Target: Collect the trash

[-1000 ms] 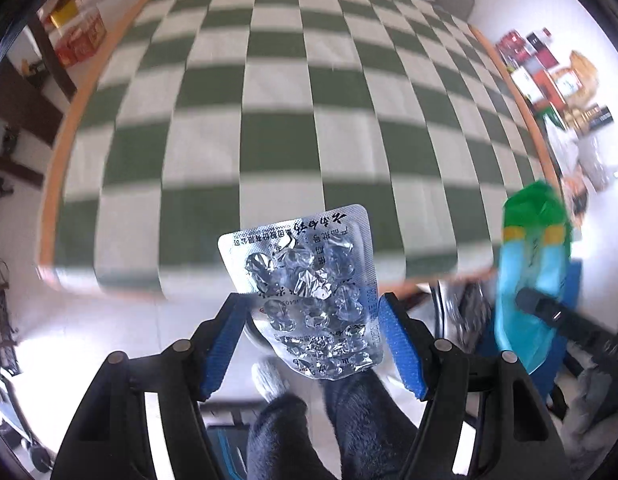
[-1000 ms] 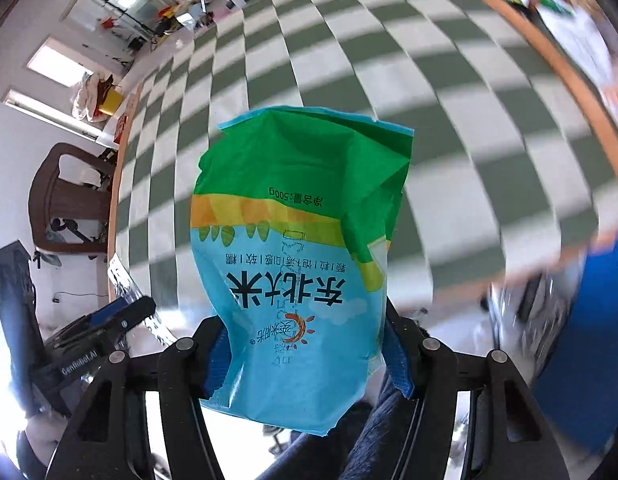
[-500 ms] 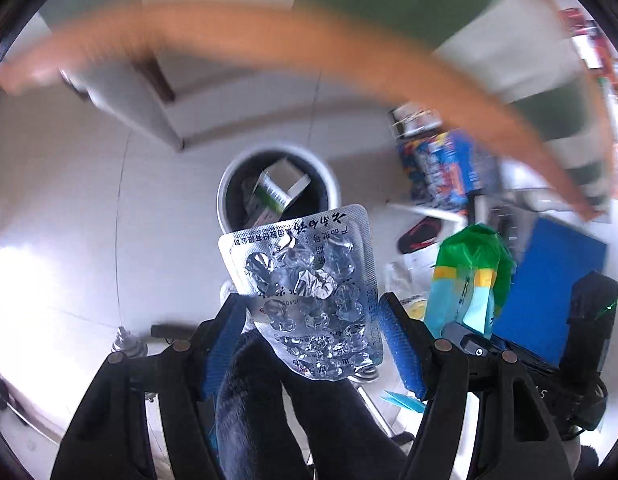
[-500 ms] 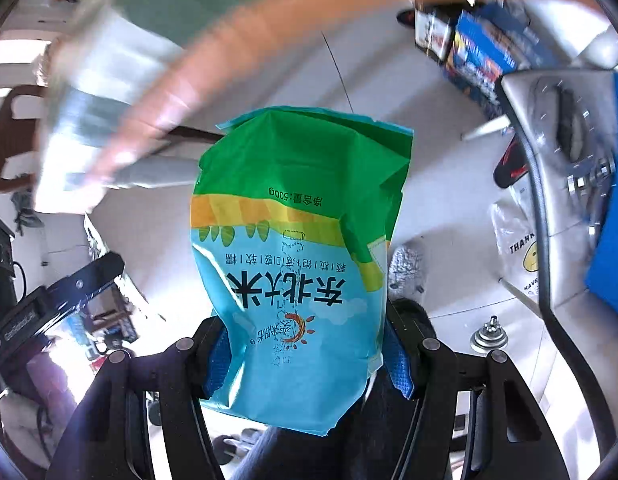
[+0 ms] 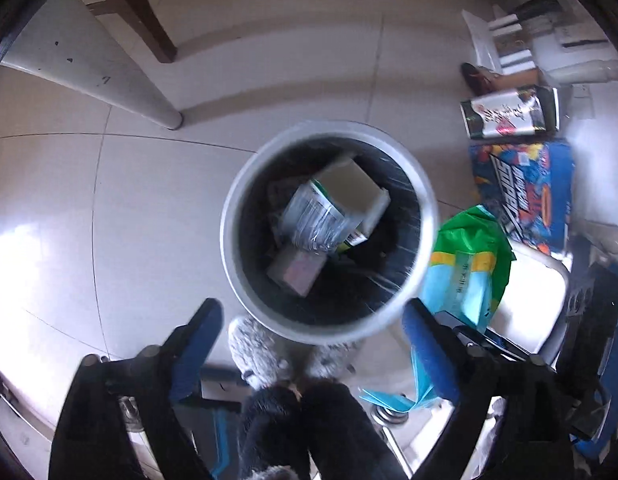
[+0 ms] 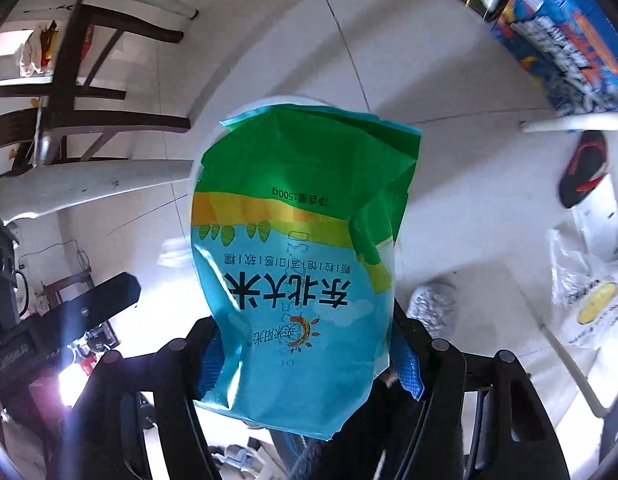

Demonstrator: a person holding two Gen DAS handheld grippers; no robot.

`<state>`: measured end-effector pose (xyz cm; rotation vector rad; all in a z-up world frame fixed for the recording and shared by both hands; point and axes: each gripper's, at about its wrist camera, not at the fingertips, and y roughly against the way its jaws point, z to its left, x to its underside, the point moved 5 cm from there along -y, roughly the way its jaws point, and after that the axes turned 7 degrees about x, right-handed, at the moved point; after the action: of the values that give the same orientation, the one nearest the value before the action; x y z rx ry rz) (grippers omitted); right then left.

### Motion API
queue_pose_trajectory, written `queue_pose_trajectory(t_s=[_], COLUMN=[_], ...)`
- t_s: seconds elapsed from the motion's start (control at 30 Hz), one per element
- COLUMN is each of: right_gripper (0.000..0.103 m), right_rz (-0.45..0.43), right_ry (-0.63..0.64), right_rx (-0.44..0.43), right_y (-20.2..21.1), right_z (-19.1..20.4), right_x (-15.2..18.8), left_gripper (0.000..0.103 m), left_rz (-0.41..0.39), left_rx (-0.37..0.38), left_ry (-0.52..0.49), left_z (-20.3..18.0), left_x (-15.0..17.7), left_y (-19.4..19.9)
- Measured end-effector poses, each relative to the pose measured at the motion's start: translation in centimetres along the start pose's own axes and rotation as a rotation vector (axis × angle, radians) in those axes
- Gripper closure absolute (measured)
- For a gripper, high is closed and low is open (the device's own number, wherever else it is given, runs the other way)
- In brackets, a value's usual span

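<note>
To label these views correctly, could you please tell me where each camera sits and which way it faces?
Left wrist: on the left hand-held gripper, facing steeply down into a round grey trash bin; dark trouser legs and grey slippers show.
Right wrist: on the right hand-held gripper, facing down at the floor, mostly blocked by its green-and-blue plastic rice bag.
Shared: that bag, the bin's rim, the blue printed carton.

- The trash bin (image 5: pixel 427 216) stands on the floor (image 5: pixel 121 208), right under the left gripper (image 5: pixel 309 344).
- A carton (image 5: pixel 349 188) and a small box (image 5: pixel 295 270) lie inside the bin, the carton on top.
- The rice bag (image 5: pixel 467 268) hangs just to the right of the bin, between the jaws of the right gripper (image 6: pixel 309 360).
- Boxes (image 5: pixel 521 196) sit on the floor farther right.
- Two feet (image 5: pixel 257 352) stand just in front of the bin.
- A table leg (image 5: pixel 89 76) stands behind the bin, to the left.
</note>
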<state>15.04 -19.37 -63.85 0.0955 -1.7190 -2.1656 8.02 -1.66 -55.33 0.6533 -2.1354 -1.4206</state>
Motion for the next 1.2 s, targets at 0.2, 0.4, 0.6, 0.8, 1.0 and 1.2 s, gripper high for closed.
queue_pose_trajectory(t_s=[0.2, 0.4, 0.6, 0.8, 1.0, 1.2], right_gripper=[0.000, 0.000, 0.000, 0.000, 0.000, 0.000], right_rz=[0.018, -0.028, -0.125, -0.144, -0.155, -0.137], right_ry=[0.028, 0.053, 0.135, 0.146, 0.166, 0.196], right_rx=[0.015, 0.070, 0.270, 0.302, 0.297, 0.220], right_y=[-3.4, -2.9, -0.4, 3.1, 11.8, 24.0], right_z=[0.7, 0.7, 0.6, 0.4, 0.8, 2.7], right_x=[-0.9, -0.7, 0.1, 1.7, 5.8, 10.9], left_gripper=[0.000, 0.000, 0.000, 0.000, 0.000, 0.000], left_rz=[-0.030, -0.078, -0.085, -0.086, -0.079, -0.109], left_rx=[-0.086, -0.185, -0.226, -0.226, -0.181, -0.115], left_ry=[0.005, -0.007, -0.018, -0.034, -0.067, -0.103], left_z=[2.2, 2.8, 2.3, 0.3, -3.2, -7.9], left_x=[0.9, 2.4, 4.0, 6.6, 10.4, 14.7], left_y=[-0.2, 0.6, 1.6, 5.5, 12.5, 23.3])
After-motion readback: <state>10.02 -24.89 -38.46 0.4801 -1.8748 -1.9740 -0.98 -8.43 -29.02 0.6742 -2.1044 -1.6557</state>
